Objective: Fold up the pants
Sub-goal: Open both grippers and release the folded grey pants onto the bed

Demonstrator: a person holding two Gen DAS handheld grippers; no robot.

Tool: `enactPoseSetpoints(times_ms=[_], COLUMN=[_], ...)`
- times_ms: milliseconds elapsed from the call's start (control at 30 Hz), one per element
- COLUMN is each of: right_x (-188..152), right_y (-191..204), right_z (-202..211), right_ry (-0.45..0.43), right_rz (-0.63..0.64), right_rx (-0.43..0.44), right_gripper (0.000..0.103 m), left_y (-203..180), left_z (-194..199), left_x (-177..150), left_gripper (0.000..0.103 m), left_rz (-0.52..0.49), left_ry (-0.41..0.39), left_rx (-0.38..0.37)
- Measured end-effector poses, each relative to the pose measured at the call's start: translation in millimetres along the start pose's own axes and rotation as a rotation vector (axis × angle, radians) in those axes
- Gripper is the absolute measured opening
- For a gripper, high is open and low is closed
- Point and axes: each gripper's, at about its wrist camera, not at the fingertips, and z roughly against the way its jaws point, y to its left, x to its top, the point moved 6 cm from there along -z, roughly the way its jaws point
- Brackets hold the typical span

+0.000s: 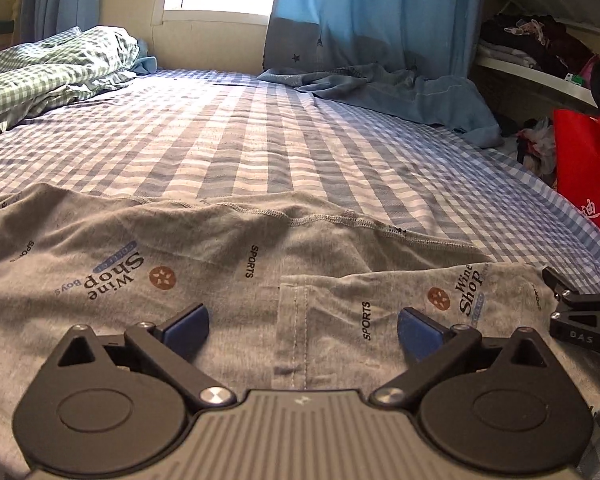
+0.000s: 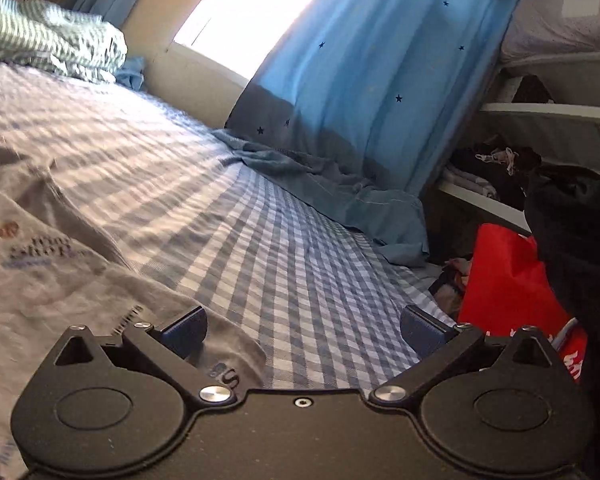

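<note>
Grey pants (image 1: pixel 228 280) beneath wide-apart left jaws, beside parted right jaws

The bed (image 1: pixel 284 128) was covered in a blue-and-white checked sheet, sunlit across its middle. Grey printed pants (image 1: pixel 228 280) lay spread flat across its near end, one part folded over on the right side. At the far left corner a green-checked quilt (image 1: pixel 56 68) sat bunched in a heap. Along the far right edge the hem of the blue star curtain (image 1: pixel 412 92) pooled onto the sheet in loose folds.
</note>
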Motion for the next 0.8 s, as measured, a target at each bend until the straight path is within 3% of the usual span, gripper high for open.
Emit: enactPoseSetpoints(times_ms=[67,267,400,600,700,800], right_x=[-11,-13,-20,-44,-62,-72], right_y=[0,-16,-29,-27,-20,-22], right_z=[-14,-19,10,74,79,81], right_ry=[0.053,0.096,0.095,0.084,0.131,0.121], right_rz=[-0.007,-0.087,-0.064,-0.106,-0.121,-0.212], right_rx=[0.028,0.029,-0.07,-0.102,-0.11,-0.118], right_gripper=[0.102,0.102,0.102,0.102,0.102,0.102], left_y=[-1,-8,-4,-5,-6,-6], left_z=[0,-3,-3,-4,-4,-4], left_x=[-1,1,2,1,2,2], left_gripper=[0.103,0.103,0.103,0.103,0.103,0.103], left_rz=[-0.012,-0.04,-0.024,-0.051,-0.048,-0.045], left_ry=[0.0,0.012,0.006,0.015,0.014,0.013], left_rx=[0.01,0.033,0.017,0.038,0.035,0.032])
